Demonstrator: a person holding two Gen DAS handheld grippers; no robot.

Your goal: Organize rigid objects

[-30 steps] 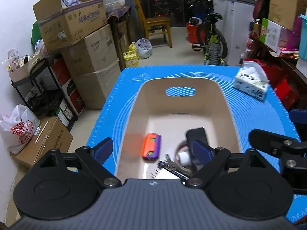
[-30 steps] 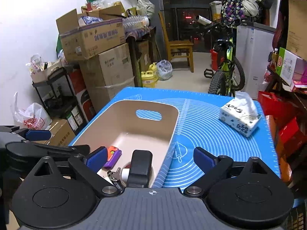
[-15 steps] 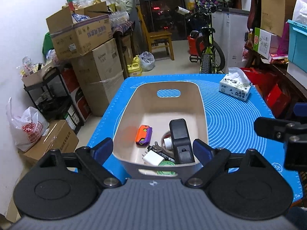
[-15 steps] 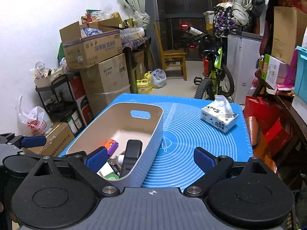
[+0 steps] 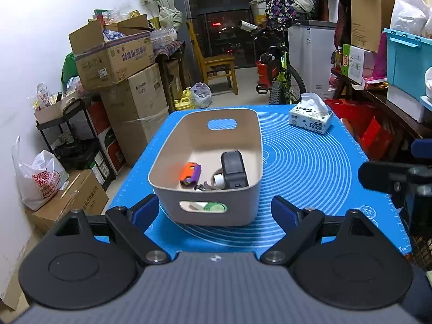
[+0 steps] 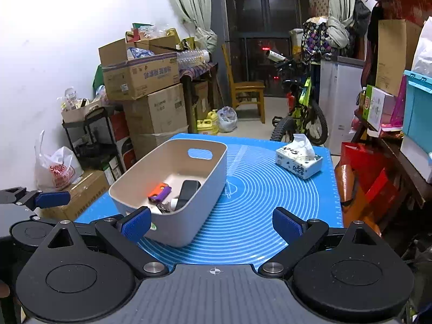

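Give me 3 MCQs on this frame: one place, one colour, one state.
1. Where is the tissue pack?
A. in the bin
B. on the mat, apart from the bin
C. on the floor

2. What colour is the mat?
A. blue
B. green
C. grey

3. How is the left gripper?
A. shut on the bin
B. shut, empty
C. open, empty

Key: 1 B, it sits on the mat's far right, clear of the beige bin. 2 A, blue with pale rings. 3 C, its jaws stand wide, nothing gripped between.
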